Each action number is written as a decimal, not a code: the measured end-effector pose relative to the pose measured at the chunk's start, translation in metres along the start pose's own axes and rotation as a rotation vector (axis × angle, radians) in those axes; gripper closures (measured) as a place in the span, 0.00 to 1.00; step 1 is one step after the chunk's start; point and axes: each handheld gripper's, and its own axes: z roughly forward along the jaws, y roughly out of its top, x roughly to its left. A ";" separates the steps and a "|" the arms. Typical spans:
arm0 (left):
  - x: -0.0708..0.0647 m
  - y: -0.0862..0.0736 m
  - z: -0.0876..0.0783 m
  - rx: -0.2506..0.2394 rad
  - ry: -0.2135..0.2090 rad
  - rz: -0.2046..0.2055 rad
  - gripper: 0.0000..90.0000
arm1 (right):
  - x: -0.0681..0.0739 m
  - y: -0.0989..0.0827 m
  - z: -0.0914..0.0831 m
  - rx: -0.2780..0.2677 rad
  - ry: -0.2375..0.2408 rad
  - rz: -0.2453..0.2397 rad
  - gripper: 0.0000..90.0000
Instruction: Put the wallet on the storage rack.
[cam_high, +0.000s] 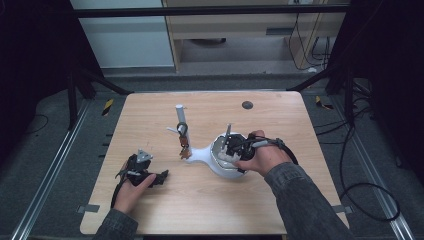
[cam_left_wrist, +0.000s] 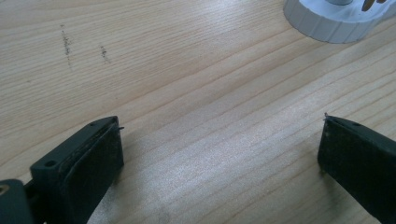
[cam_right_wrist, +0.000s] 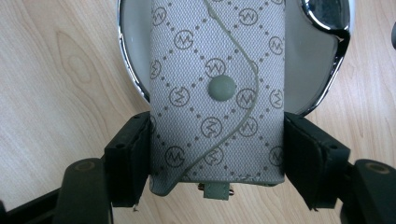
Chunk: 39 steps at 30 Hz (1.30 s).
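Right hand-held gripper (cam_right_wrist: 217, 161) clamps key pouch (cam_right_wrist: 217, 84) — over bowl (cam_right_wrist: 133, 70).

High view: above near edge, facing fwd and down over whole table (cam_high: 150, 115). Left gripper view: low, close to tabletop, facing white base (cam_left_wrist: 334, 23). Right gripper view: straight down, v. close on pouch (cam_right_wrist: 217, 93). Shared: table, base.

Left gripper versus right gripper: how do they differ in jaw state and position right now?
The left gripper has its jaws wide apart over bare table, holding nothing; the right gripper is shut on a grey patterned pouch. The left sits near the table's front left; the right is above the white dish. Both have black jaws.
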 end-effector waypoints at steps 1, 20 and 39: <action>0.000 0.000 0.000 0.000 0.000 0.000 0.00 | 0.000 0.001 0.000 -0.001 -0.001 0.001 0.34; 0.000 0.000 0.000 0.000 0.000 0.000 0.00 | -0.001 0.008 0.006 -0.002 -0.001 -0.005 0.33; 0.000 0.000 0.000 0.002 0.000 0.003 0.00 | -0.002 0.016 0.014 0.014 0.008 -0.006 0.33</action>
